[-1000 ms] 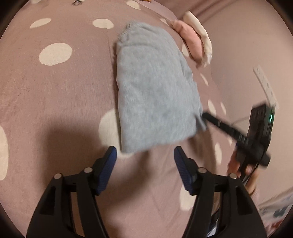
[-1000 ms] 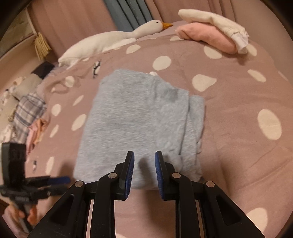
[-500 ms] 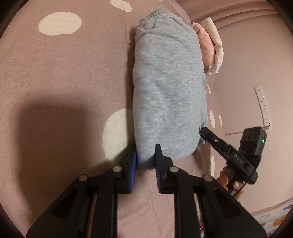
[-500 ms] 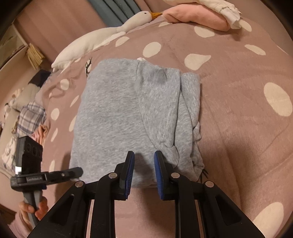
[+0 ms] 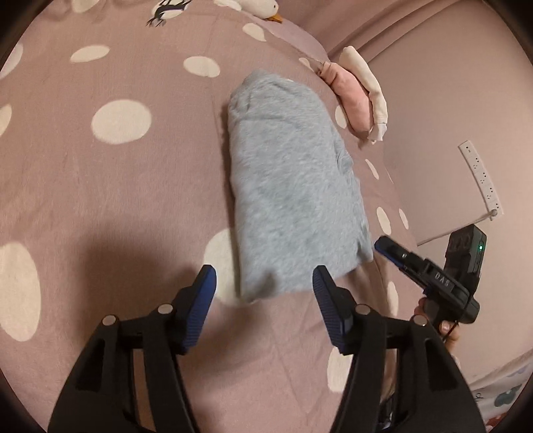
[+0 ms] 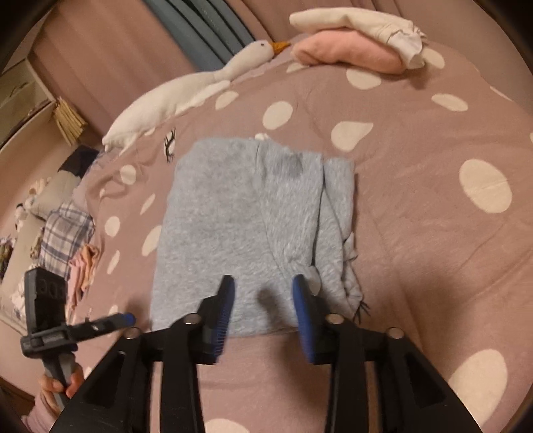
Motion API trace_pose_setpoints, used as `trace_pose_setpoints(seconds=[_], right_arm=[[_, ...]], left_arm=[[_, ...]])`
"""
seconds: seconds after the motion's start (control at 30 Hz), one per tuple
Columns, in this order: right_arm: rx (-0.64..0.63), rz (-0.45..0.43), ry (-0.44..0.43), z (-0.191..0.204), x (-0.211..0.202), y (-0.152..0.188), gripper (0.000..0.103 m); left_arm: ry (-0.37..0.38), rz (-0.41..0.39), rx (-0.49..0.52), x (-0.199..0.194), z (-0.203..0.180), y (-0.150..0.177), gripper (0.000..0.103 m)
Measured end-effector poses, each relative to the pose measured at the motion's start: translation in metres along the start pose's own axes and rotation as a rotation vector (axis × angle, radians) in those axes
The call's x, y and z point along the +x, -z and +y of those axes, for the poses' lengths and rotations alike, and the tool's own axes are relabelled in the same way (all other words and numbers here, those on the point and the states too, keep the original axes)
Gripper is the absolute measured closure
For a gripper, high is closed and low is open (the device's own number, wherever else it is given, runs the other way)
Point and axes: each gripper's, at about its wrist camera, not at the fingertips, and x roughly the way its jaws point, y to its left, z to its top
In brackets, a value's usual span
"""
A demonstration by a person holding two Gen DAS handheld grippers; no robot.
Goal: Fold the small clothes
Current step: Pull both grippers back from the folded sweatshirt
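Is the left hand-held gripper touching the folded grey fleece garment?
Apart. In the left wrist view, the left hand-held gripper is open, with pink blanket visible between its pads and the garment.

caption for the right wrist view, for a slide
Open right gripper above the near edge of a folded grey garment on a polka-dot bedspread, left gripper alongside.

Heather-grey fleecy folded garment (image 6: 248, 233) with one darker smudge near its far edge. Dusty mauve-pink bedspread (image 5: 100, 186) scattered with cream polka dots. Solid pale pink folded cloth (image 6: 346, 55) under an off-white one (image 6: 359, 23). White plush goose (image 6: 186, 93), orange beak. Blue-and-white plaid fabric (image 6: 65, 233). Black gripper arms, blue ribbed pads (image 5: 203, 296).
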Motion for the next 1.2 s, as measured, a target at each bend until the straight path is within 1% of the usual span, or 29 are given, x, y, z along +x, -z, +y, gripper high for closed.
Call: trace_pose_setpoints(seconds=[0.07,0.13,0.17,0.2,0.23,0.37,0.47,0.5,0.53,0.57,0.6,0.8,0.93,1.03,1.1,1.13,1.17,1.2], right_arm=[[0.008,0.031,0.040,-0.005,0.007,0.001,0.066],[0.005,0.072,0.156,-0.012,0.019,0.005,0.066],[0.006,0.091,0.194,-0.017,0.023,0.007,0.066],[0.027,0.102,0.179,-0.023,0.025,0.009,0.063],[0.041,0.100,0.168,-0.026,0.024,0.010,0.063],[0.042,0.082,0.160,-0.028,0.015,0.010,0.063],[0.039,0.052,0.131,-0.025,0.006,0.008,0.063],[0.037,0.050,0.108,-0.024,0.005,0.008,0.062],[0.040,0.053,0.090,-0.024,0.005,0.007,0.057],[0.049,0.058,0.076,-0.024,0.006,0.007,0.050],[0.062,0.063,0.076,-0.025,0.008,0.007,0.047],[0.109,0.071,0.060,-0.030,0.013,0.012,0.046],[0.094,0.056,0.053,-0.025,0.007,0.011,0.046],[0.073,0.061,0.069,-0.024,0.010,0.009,0.046],[0.065,0.079,0.115,-0.025,0.018,0.008,0.046],[0.062,0.096,0.155,-0.028,0.022,0.008,0.046],[0.065,0.111,0.166,-0.030,0.026,0.010,0.046],[0.066,0.107,0.166,-0.031,0.026,0.011,0.046]], left_arm=[[-0.019,0.011,0.005,0.011,-0.009,-0.004,0.043],[-0.065,0.029,0.026,0.022,-0.017,-0.003,0.043],[-0.081,0.039,0.035,0.027,-0.017,-0.004,0.043],[-0.096,0.050,0.047,0.032,-0.019,-0.005,0.043],[-0.109,0.058,0.057,0.037,-0.022,-0.006,0.043],[-0.145,0.075,0.082,0.046,-0.026,-0.008,0.043],[-0.171,0.088,0.086,0.047,-0.022,-0.008,0.043],[-0.177,0.090,0.085,0.049,-0.021,-0.008,0.043],[-0.180,0.092,0.083,0.051,-0.022,-0.008,0.043],[-0.182,0.096,0.077,0.052,-0.020,-0.008,0.042],[-0.184,0.097,0.075,0.052,-0.021,-0.008,0.041],[-0.208,0.095,0.088,0.057,-0.022,-0.009,0.039],[-0.217,0.097,0.081,0.059,-0.019,-0.011,0.038],[-0.220,0.101,0.082,0.062,-0.016,-0.011,0.038],[-0.225,0.101,0.090,0.062,-0.016,-0.011,0.038],[-0.230,0.103,0.097,0.062,-0.017,-0.010,0.038],[-0.236,0.102,0.105,0.061,-0.018,-0.010,0.038],[-0.243,0.098,0.118,0.059,-0.019,-0.009,0.037]])
